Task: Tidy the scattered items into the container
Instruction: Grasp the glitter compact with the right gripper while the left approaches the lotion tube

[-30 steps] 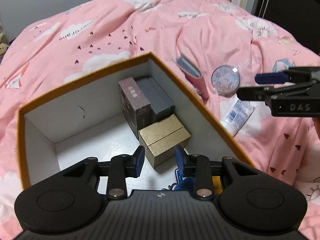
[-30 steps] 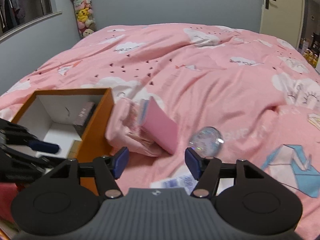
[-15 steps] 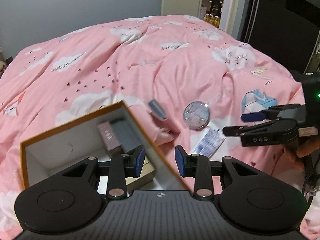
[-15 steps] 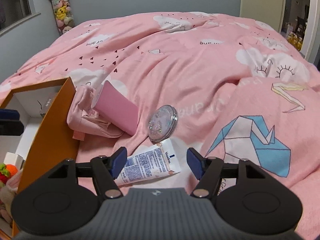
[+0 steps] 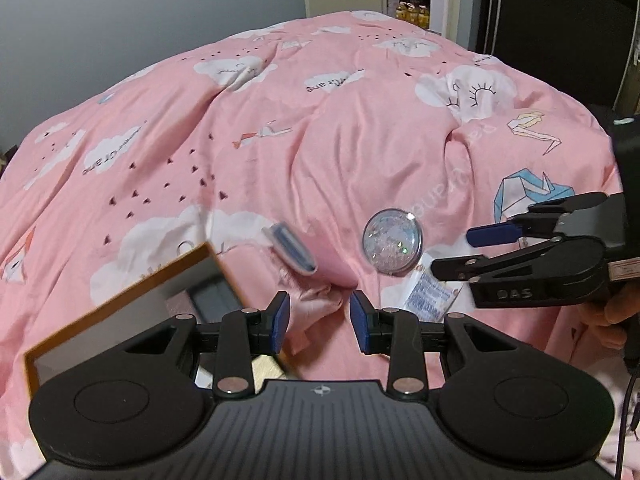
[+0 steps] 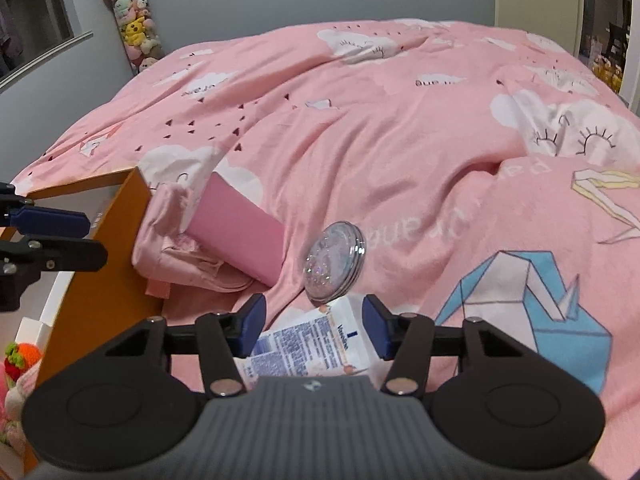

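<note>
An orange-rimmed white box (image 5: 120,292) sits on the pink bed at the lower left; its orange wall (image 6: 100,280) shows in the right wrist view. Beside it lie a pink case (image 6: 240,236) on a folded pink cloth (image 6: 176,256), a round glittery compact (image 5: 392,242) (image 6: 334,260), and a white Vaseline tube (image 6: 316,344) (image 5: 430,294). My left gripper (image 5: 319,322) is open and empty, above the pink cloth by the box's corner. My right gripper (image 6: 314,326) is open and empty, its fingers either side of the tube.
Small boxes (image 5: 212,300) lie inside the container. An orange knitted toy (image 6: 20,356) shows at the lower left of the right wrist view. A tube of plush toys (image 6: 134,24) stands by the wall. The pink duvet (image 6: 400,120) is rumpled.
My left gripper has lifted out of the box and swung right toward the pink cloth. My right gripper has moved forward and down over the tube.
</note>
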Tool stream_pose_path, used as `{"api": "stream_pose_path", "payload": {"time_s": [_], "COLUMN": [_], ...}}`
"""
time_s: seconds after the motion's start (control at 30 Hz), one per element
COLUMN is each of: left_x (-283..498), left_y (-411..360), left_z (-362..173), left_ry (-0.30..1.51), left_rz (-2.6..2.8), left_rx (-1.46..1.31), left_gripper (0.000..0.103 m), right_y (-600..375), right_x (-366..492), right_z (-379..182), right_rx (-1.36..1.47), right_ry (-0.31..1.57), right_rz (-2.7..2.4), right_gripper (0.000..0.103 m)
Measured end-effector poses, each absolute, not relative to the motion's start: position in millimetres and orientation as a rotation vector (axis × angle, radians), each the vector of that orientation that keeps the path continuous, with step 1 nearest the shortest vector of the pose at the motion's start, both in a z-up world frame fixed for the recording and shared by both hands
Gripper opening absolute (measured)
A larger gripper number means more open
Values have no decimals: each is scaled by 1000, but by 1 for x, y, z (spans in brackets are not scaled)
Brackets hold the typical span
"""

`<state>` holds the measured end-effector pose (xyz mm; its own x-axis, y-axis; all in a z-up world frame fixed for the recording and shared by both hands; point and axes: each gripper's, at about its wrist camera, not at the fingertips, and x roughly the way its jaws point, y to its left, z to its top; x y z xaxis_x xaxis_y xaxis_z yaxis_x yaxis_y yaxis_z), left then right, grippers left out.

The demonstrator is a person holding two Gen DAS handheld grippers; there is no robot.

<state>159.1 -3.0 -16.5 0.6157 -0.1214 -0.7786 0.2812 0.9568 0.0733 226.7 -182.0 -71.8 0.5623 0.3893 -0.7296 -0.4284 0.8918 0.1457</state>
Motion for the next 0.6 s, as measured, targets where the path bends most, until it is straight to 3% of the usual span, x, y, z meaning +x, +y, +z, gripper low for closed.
{"api": "stream_pose_path", "payload": {"time_s": [0.23, 0.53, 0.6], "left_x": [184, 191, 194], "left_y": [-19, -46, -52], "left_z": [-24, -49, -57], "left_ry": [918, 978, 1002], "left_rz": [-277, -361, -371], "left_rx": [160, 245, 267], "left_gripper": [38, 38, 38], "right_y": [-181, -180, -180], "right_x": [267, 302, 305], "right_z": [-86, -111, -115], "right_rx": [-14, 34, 45], "right_ry": [903, 968, 970], "right_rz": [508, 511, 513], "right_gripper": [42, 41, 32]}}
